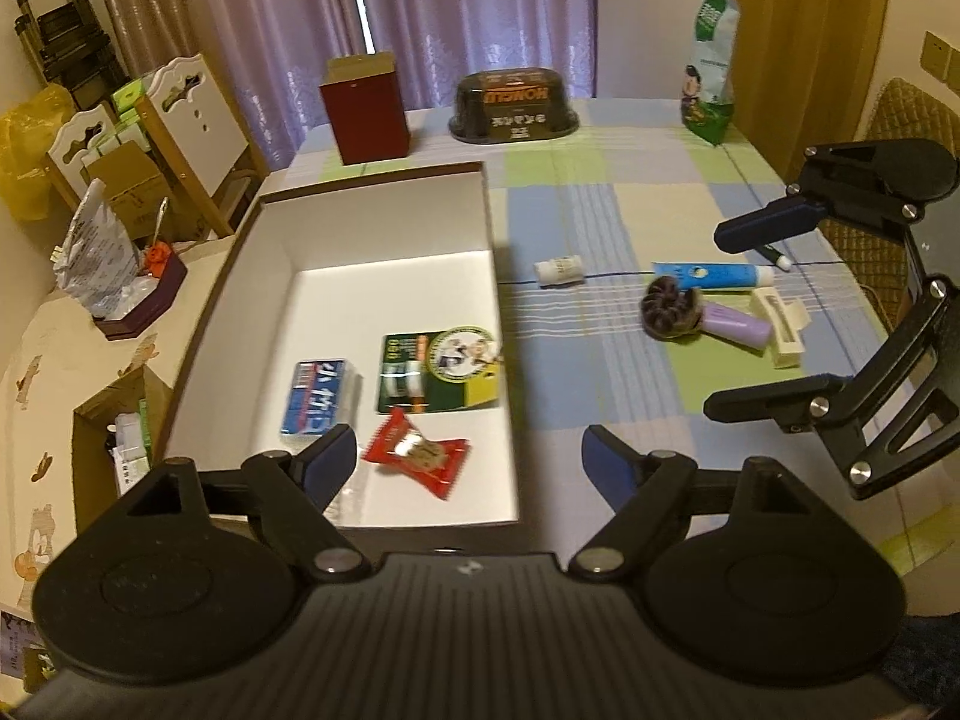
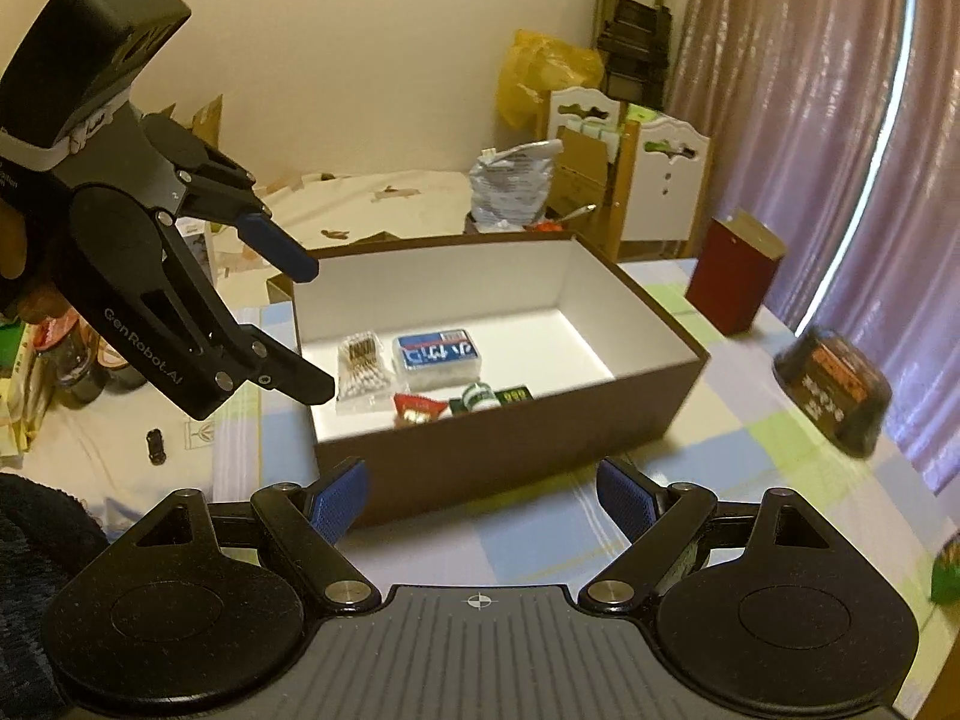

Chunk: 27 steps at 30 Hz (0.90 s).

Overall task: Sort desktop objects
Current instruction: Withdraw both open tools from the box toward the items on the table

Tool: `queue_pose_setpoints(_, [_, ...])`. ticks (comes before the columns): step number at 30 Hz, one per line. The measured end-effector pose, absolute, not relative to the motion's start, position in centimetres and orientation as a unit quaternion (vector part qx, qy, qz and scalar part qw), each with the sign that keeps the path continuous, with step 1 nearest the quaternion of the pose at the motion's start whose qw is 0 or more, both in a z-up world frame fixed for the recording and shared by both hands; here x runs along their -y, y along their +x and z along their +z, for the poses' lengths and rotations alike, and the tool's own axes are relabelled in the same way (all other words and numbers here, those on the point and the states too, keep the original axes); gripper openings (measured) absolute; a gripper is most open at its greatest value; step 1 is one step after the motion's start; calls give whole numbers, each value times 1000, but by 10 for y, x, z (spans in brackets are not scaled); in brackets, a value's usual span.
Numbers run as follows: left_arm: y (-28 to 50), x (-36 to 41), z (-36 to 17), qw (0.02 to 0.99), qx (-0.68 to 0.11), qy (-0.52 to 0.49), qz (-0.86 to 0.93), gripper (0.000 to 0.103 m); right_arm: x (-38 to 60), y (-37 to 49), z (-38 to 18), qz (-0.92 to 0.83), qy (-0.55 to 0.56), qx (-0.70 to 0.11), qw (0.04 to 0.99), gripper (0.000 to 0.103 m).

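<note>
Both grippers held above the tabletop [image 1: 600,192], nothing between the fingers of either. Left gripper [image 1: 465,462] spread wide over the near end of the box [image 1: 486,222]; right gripper [image 2: 480,498] likewise wide apart, facing the box's long brown wall from the loose-item side.

Inside the box: blue pack [image 1: 321,396], green card [image 1: 441,369], red sachet [image 1: 417,459], and a swab bag [image 2: 363,369] seen only in the right view. All lying flat on the white floor, bunched toward one end; the far end bare.

Outside on the cloth, right of the box: small white bottle [image 1: 559,270], blue tube [image 1: 711,275], dark scrunchie [image 1: 669,313], purple tube [image 1: 738,325], cream clip [image 1: 780,324]. Scrunchie, purple tube and clip touching or overlapping; bottle lying apart, nearest the box.

Sorting judged part done. Advice for the next pick: bottle best taken alone, across its short axis, as a round body apt to roll. Clustered items to be lifted from the outer edge, clip or blue tube, to avoid dragging neighbours.

Clearances: box wall tall, so carried items need lifting well over the rim before release. Open cloth between box and cluster gives free passage. Red carton [image 1: 366,111] and dark tub [image 1: 513,105] stand behind, well clear.
</note>
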State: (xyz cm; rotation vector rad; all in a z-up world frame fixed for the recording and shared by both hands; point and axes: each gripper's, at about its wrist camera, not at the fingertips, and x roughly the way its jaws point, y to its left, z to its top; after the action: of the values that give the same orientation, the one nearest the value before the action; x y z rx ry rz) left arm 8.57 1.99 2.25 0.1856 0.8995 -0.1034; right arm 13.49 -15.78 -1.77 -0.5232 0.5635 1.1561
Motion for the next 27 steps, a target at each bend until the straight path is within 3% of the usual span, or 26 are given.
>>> queue_pose_setpoints(27, [98, 97, -35, 869, -467, 98, -129, 80, 332, 148, -51, 344, -112, -396, 844, 86])
